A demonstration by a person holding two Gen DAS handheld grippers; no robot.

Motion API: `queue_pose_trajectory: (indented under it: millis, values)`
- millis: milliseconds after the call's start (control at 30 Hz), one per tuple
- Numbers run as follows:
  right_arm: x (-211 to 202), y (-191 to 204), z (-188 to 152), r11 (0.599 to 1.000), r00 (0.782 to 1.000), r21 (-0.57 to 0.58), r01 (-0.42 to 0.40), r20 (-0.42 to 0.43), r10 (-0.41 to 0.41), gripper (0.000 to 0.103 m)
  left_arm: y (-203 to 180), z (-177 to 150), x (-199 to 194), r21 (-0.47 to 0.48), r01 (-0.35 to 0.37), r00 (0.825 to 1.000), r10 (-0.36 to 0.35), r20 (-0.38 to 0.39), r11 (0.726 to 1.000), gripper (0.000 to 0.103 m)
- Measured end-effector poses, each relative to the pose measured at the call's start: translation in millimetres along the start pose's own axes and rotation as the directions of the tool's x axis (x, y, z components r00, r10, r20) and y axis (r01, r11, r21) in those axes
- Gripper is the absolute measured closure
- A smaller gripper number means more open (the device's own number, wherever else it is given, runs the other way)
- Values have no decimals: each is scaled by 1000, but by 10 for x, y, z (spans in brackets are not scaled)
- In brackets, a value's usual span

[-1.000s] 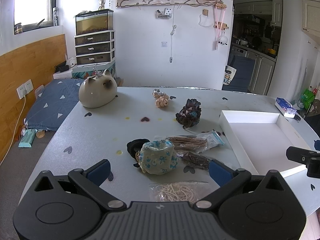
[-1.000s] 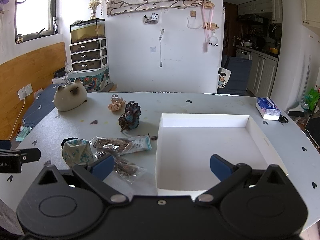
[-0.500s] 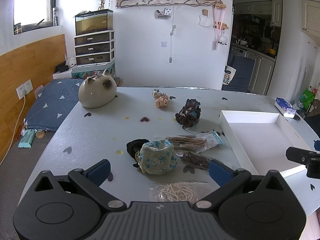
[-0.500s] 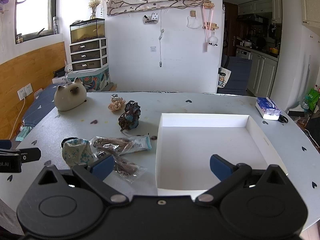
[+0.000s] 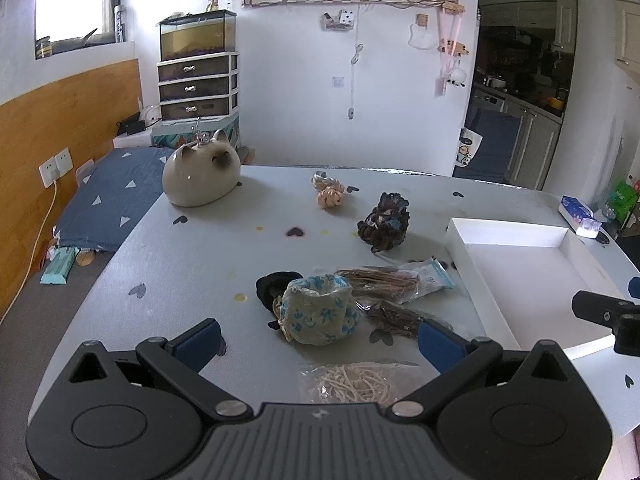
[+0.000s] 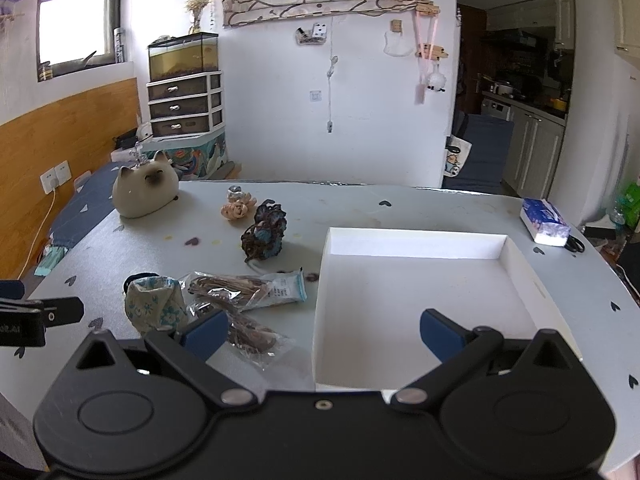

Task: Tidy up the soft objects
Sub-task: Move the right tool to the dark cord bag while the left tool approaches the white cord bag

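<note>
Glossy ceramic cat (image 5: 201, 173), floral cloth scrunchie (image 5: 318, 309), crinkly clear plastic packets (image 5: 394, 280), matt white tray (image 6: 516, 258)

I see a cat figurine (image 5: 201, 175) at the far left of the table (image 5: 192, 256). A tissue pack (image 6: 545, 222) lies at the far right edge. Beyond, a fish tank (image 5: 197, 35) sits atop a drawer unit (image 5: 198, 86).

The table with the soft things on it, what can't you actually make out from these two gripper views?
- Black item: left wrist view, mostly hidden behind the floral pouch.
- Bag of cream cord: near end cut off by the left gripper body.
- Printing on the blue-ended packet: right wrist view, too small to read.
</note>
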State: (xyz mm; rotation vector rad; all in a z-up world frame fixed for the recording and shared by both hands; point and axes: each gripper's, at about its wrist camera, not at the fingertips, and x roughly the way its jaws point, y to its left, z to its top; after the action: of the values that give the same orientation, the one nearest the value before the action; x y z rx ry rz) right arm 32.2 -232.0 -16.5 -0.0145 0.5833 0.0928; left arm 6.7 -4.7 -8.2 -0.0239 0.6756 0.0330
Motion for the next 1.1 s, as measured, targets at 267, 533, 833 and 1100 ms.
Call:
queue_pose_trajectory:
  millis: [267,533,833,1100]
  values:
    - [192,-39,174,995,998,-76,-59,-21,57,0,-126,9,113,-27,-3,998,1,-57,1000,0]
    - [458,-40,351,981,990,-137,-137,-62,129,0,-235,-31,318,-43,-16,988,9,-154,999,0]
    - [944,89,509,942,956,-200,-270,-171,237,11,-318,-72,575,-82,-14,968,-8,-252,997,0]
    - [1485,253,506,883,890,-233,-408,-314,329,23,-292,-122,764,-194,-70,945,2,-327,978,1]
